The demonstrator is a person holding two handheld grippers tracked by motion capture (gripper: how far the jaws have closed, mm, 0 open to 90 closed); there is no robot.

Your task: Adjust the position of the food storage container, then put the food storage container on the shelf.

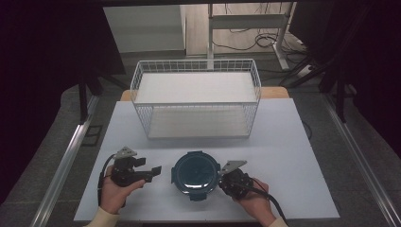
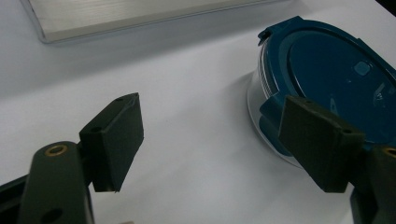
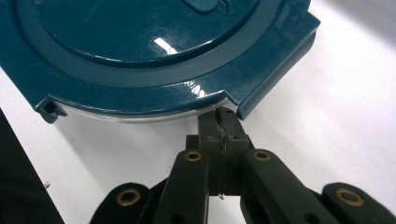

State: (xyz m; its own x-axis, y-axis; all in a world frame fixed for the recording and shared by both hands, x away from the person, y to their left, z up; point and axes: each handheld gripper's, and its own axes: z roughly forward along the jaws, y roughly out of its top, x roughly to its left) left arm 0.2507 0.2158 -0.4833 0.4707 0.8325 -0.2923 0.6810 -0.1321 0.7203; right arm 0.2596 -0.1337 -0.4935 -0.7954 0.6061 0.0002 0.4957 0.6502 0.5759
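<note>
Black jaws of our right gripper (image 3: 219,122) were pressed together, tips under the rim of the teal-lidded container (image 1: 196,174) at lower centre; our left gripper (image 1: 152,172) gaped empty beside it; behind stood a wire basket (image 1: 196,97).

Recording lab or test studio: black curtains (image 1: 52,42) enclosing a white table (image 1: 283,142), cables (image 1: 246,40) trailing across the floor beside a metal desk frame (image 1: 246,21).
</note>
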